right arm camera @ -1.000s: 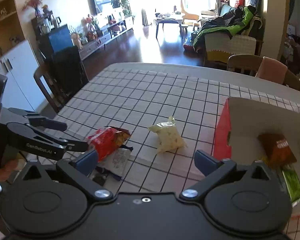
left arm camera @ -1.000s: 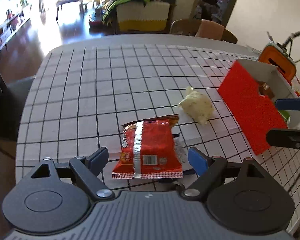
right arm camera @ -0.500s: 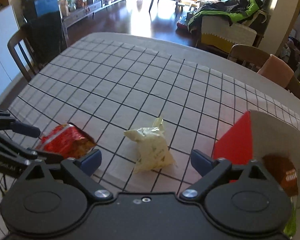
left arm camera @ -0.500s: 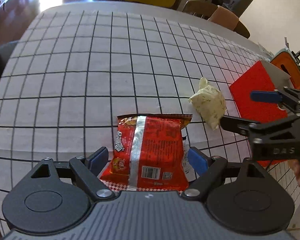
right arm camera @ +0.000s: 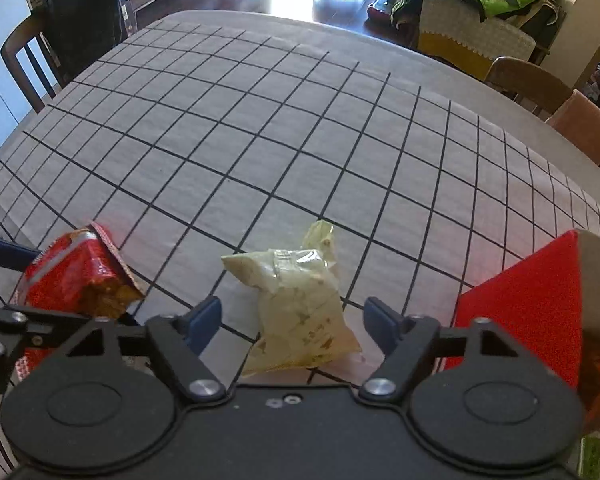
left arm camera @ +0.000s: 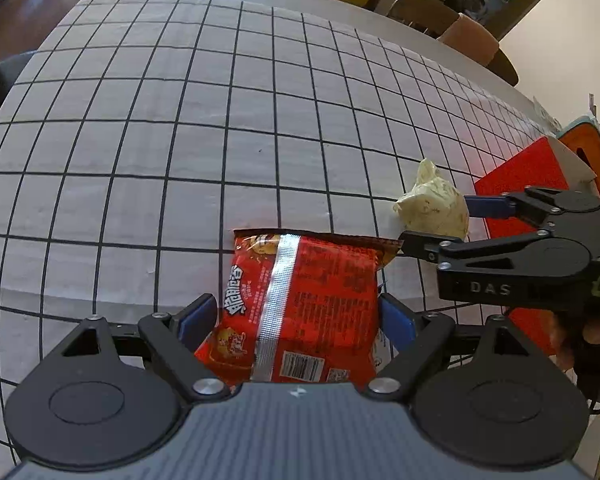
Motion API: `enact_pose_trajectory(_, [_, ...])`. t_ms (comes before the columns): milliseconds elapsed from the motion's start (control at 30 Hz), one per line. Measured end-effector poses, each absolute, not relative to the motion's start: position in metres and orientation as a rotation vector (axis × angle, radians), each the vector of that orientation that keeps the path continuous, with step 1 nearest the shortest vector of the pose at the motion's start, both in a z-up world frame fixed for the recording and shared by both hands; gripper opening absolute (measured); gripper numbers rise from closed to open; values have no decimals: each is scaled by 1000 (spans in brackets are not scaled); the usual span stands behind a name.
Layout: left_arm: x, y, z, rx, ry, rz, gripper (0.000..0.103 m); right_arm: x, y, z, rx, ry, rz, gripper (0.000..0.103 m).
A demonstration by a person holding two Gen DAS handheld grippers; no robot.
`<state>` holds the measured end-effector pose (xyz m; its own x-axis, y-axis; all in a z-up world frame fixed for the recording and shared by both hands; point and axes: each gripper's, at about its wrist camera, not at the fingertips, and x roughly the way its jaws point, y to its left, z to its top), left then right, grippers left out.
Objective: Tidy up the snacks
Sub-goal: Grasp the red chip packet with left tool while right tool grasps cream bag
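Red foil chip bag (left arm camera: 300, 312) lying flat on the gridded tablecloth (left arm camera: 180, 140), bottom centre of the left wrist view, sat right between the blue pads of the left gripper (left arm camera: 298, 322). Long axis running straight up the frame, away from the camera, so the fingers straddle its short width. Pads wide apart, looking just shy of the bag's edges, not squeezing yet. Can't quite tell if the right pad brushes the foil.

Pale yellow bag (right arm camera: 300, 304) in the lower middle of the right wrist view, crumpled, tilted a bit with its twisted top pointing up the frame. Right gripper (right arm camera: 292, 322) straddling it too, jaws just been closing in, but clear gaps on both sides, so nothing gripped.

So 2 bags, 2 grippers, each already lined up on its own one. Red-sided box (right arm camera: 532, 300) at the right edge of that view, much closer to the right gripper. Probably just a pinch needed each side, then over to the box.
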<state>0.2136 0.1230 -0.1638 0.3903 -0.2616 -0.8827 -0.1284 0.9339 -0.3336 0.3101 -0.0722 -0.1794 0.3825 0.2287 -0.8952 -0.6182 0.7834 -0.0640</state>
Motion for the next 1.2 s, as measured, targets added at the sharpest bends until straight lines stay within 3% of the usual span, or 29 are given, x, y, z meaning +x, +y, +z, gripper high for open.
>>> enact_pose_trajectory(67, [214,120,-164,-374,1169,-92,86,310,-73,-181,-432,1043,555,70])
enact_pose_trajectory(200, [217,118,-165,-368,1161,-84,79,313,-74,-184,-425,1051,548,53])
enact_pose_trajectory(367, [219,117,-166,-376,1161,-65,75,311,-77,-182,-407,1027,539,40])
enact_pose_trajectory(500, [216,120,-164,-388,1158,-45,73,305,-78,-179,-395,1005,534,35])
enact_pose_trajectory(1200, [166,129,-120,-422,1094,7,73,245,-121,-103,-214,887,557,33])
